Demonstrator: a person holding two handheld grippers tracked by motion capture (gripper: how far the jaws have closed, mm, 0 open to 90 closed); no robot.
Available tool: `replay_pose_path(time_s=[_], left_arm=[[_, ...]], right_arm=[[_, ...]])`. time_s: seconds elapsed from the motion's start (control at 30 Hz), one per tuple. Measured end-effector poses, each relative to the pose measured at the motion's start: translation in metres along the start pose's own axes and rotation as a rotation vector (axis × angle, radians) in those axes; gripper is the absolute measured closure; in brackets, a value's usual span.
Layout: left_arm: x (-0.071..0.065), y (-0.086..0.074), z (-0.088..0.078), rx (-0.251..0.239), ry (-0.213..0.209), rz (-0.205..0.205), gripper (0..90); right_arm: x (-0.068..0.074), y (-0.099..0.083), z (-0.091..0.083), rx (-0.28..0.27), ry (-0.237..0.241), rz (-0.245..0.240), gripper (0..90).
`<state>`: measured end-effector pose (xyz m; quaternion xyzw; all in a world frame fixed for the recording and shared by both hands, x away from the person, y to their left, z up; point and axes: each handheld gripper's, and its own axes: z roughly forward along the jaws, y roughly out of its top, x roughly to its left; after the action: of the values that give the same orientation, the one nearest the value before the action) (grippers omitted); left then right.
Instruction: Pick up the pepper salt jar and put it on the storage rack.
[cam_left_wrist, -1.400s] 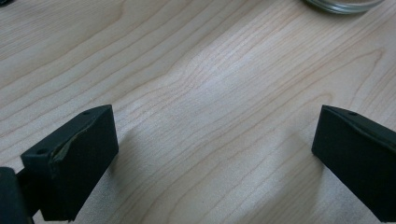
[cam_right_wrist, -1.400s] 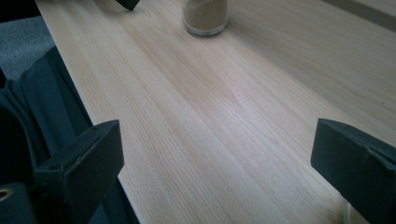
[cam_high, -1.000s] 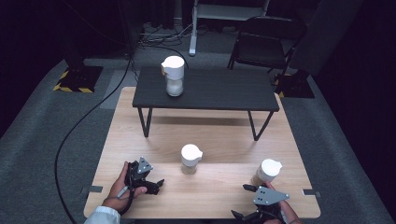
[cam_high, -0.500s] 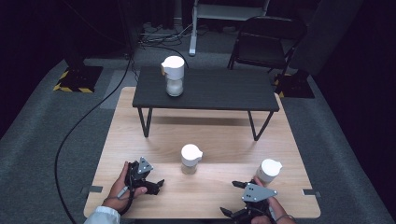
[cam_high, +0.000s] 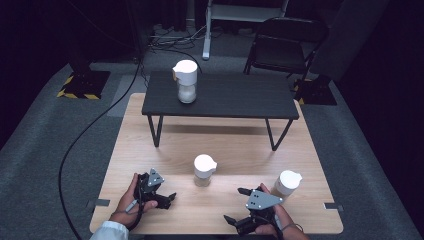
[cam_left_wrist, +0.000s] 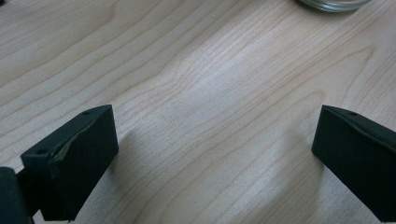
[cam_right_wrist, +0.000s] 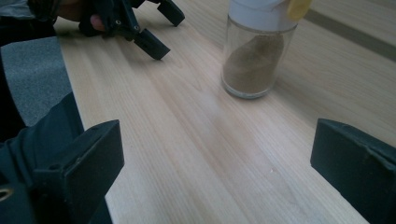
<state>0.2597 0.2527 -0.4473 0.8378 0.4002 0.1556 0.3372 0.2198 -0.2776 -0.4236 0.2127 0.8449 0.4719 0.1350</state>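
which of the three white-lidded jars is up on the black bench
The jar with white powder, at the far left of the black bench. The other two jars stand on the wooden table.

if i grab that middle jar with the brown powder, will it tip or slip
The jar looks taller than wide, so a push near its white lid could probably tip it. Its clear, smooth wall may be slippery for the fingers and likely breakable. It is only partly filled with powder, so it is probably fairly light.
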Motion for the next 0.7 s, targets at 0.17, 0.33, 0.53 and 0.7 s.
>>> replay_pose_path(time_s=[0.17,0.33,0.53,0.7], left_arm=[[0.000,0.000,0.000,0.000,0.000,0.000,0.0],[0.000,0.000,0.000,0.000,0.000,-0.001,0.0],[0.000,0.000,0.000,0.000,0.000,0.000,0.0],[0.000,0.000,0.000,0.001,-0.001,0.002,0.0]], right_arm=[[0.001,0.004,0.009,0.004,-0.016,0.002,2.4],[0.003,0.009,0.020,0.010,-0.028,0.004,2.4],[0.002,0.013,0.031,0.012,-0.039,0.017,2.3],[0.000,0.017,0.041,0.015,-0.040,0.025,2.3]])
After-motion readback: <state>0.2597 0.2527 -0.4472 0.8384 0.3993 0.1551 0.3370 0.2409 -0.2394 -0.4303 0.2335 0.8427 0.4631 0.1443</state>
